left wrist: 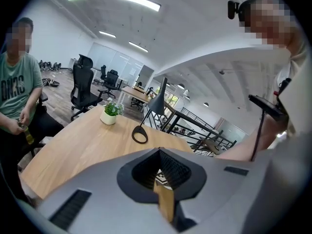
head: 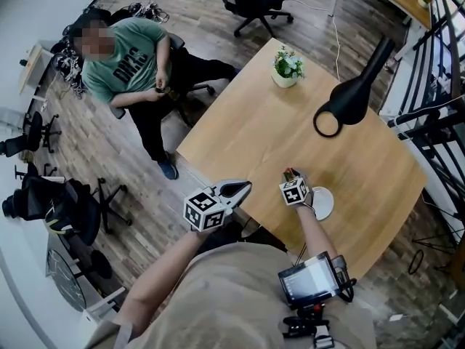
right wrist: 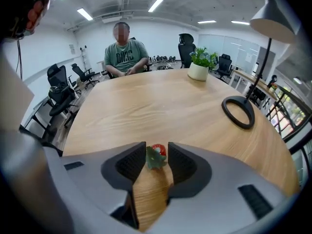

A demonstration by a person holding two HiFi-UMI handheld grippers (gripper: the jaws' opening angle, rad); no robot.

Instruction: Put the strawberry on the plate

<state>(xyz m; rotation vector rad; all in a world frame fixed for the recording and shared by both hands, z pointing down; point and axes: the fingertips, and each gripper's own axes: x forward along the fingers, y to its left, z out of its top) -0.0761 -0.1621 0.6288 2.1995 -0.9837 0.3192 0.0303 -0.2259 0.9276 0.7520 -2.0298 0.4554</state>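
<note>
Left tongs (left wrist: 159,150) pressed together, empty, over near edge of tabletop (head: 276,129). Right tongs (right wrist: 157,144) spread, tilted down. Strawberry (right wrist: 159,150) lies on the tabletop between their tips, leaves toward the left jaw; can't tell if it's touched. White plate (head: 323,203) just right of right tongs, strawberry not on it. Farther: black lamp (head: 352,100), potted plant (head: 287,70), seated person (head: 138,64) far left.

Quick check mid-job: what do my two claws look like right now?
The left claw and right claw are grey wedge-shaped shells with black ribbed pads. Each carries a white cube with black square markers. The wearer's top is beige.
</note>
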